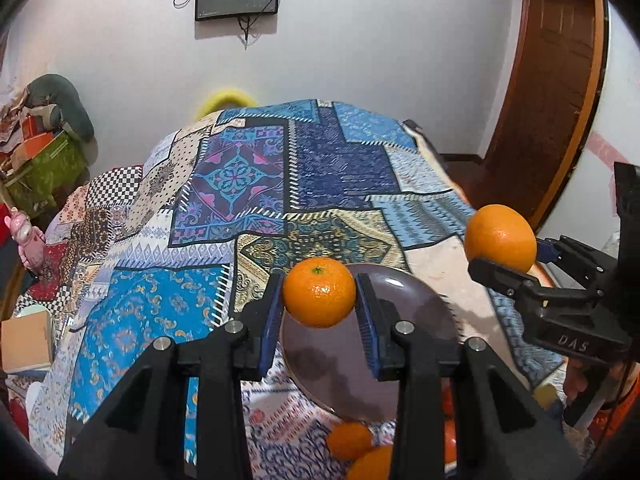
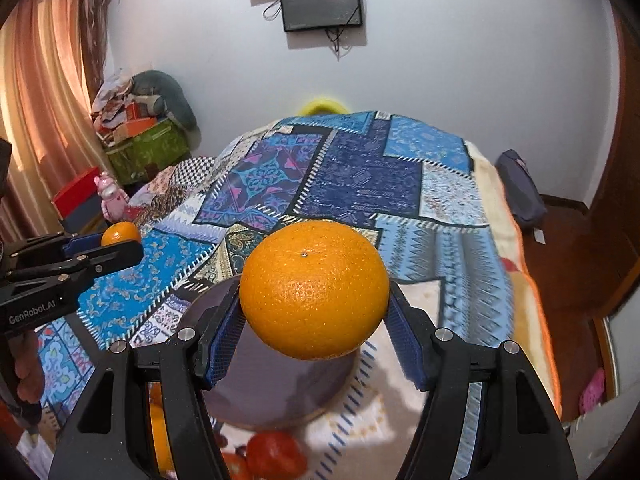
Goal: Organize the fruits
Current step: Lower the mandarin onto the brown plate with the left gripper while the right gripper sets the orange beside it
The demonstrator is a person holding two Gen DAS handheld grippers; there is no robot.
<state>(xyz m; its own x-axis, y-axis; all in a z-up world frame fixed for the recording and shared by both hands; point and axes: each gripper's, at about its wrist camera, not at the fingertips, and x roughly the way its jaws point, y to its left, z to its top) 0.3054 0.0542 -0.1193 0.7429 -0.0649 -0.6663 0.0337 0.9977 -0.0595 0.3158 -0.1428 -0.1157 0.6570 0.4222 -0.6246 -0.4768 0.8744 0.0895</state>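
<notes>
The left gripper [image 1: 319, 294] has its jaws clamped on a small orange [image 1: 319, 292], held in the air above the near rim of a dark round plate [image 1: 404, 292]; the gripper's own black fingers cover much of that plate. The right gripper [image 2: 314, 314] grips a larger orange [image 2: 315, 290] the same way, above the same plate [image 2: 280, 380], and the fruit hides the plate's far part. The plate lies on a patchwork blanket [image 1: 248, 184] spread over a bed. Near the bottom edge of the left wrist view, more oranges [image 1: 350, 440] lie on the blanket, cut off by the frame and the fingers. In the right wrist view a red fruit [image 2: 276, 454] shows there, blurred; what kind it is I cannot tell. A yellow object [image 2: 323, 106] beyond the bed's far end is mostly hidden.
</notes>
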